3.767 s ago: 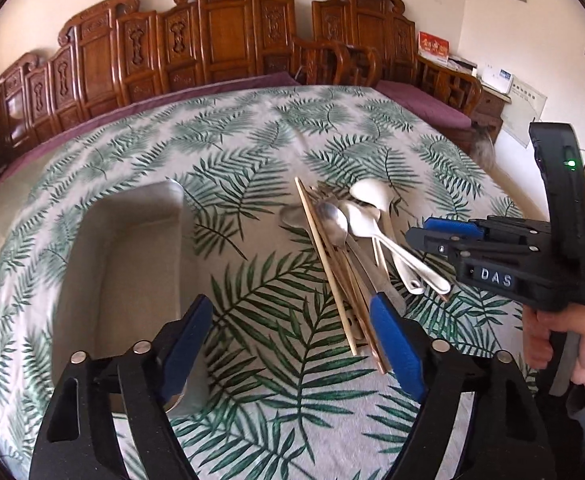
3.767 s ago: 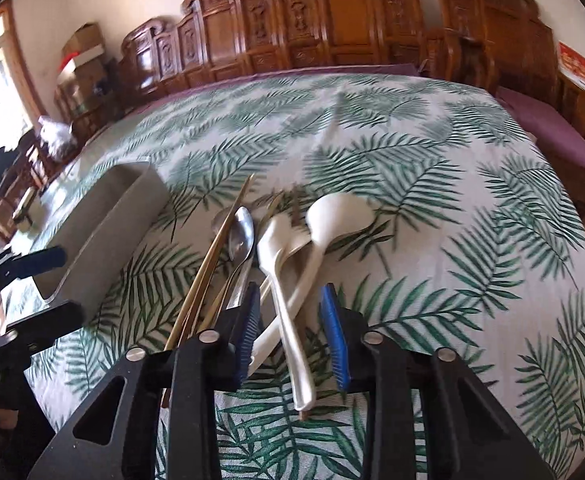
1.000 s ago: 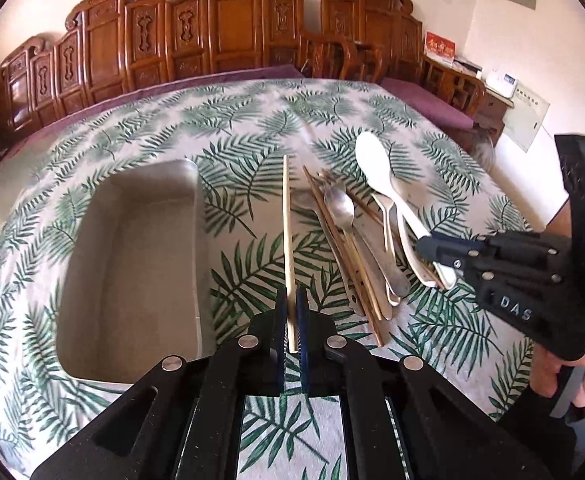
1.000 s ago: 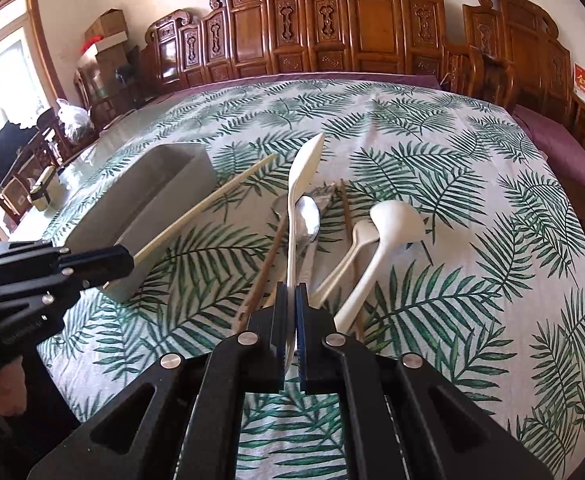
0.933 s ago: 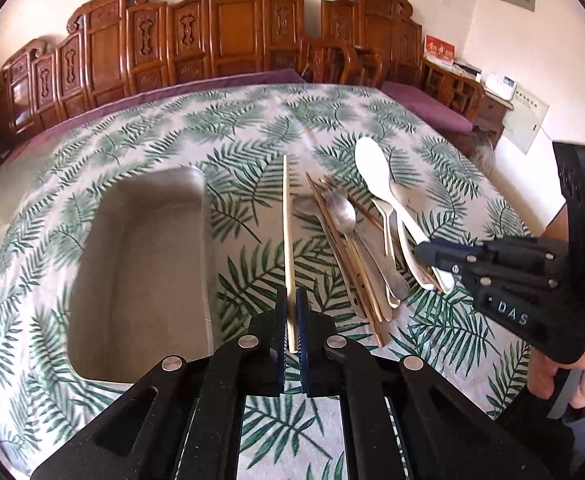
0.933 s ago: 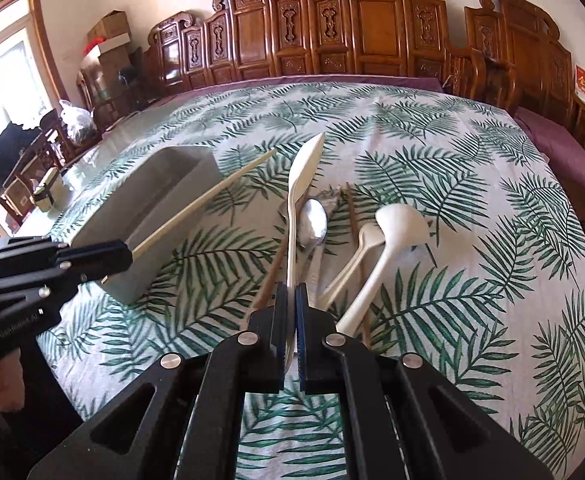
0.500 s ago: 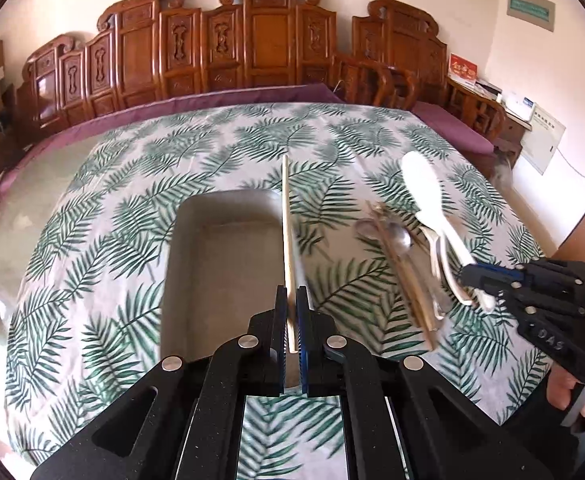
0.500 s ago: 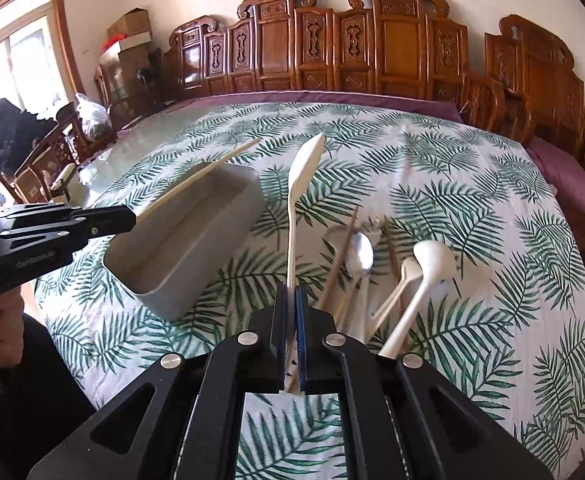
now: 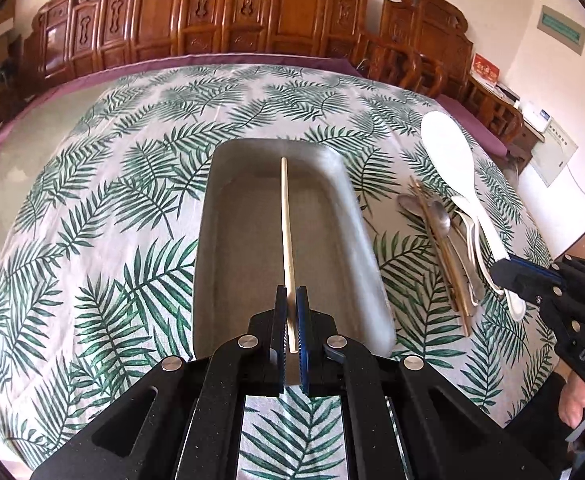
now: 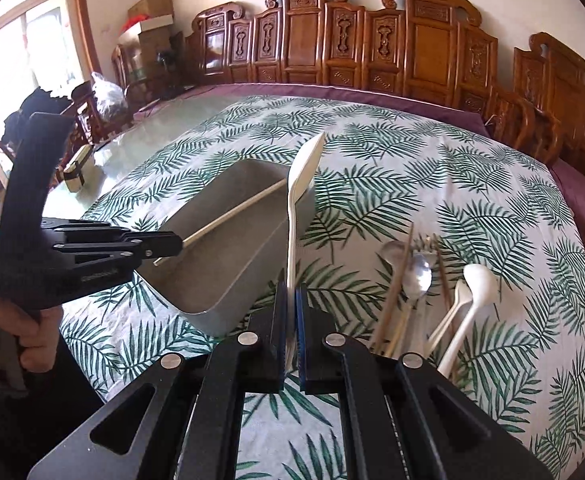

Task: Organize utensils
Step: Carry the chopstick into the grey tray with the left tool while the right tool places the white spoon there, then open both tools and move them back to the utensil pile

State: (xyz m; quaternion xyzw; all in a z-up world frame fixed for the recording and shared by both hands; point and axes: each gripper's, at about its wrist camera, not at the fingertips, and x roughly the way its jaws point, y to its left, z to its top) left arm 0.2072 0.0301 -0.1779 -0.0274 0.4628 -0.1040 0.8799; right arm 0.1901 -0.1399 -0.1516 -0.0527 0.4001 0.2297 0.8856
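I hold a chopstick [image 9: 286,224] and white paddle [image 10: 298,200] in closed jaws over the tray [image 9: 366,264] (thin grips); either may pivot and miss.

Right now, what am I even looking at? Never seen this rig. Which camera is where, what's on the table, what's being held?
There is no robot: a person holds a hand-operated two-finger tool in each hand. Each picture comes from a fisheye camera on one tool, looking along its fingers. In the left wrist view, the left tool is shut on a single chopstick above a grey tray. In the right wrist view, the right tool is shut on the handle of a white rice paddle. On the leaf-print tablecloth, beside the tray, lie metal spoons, more chopsticks and white spoons.
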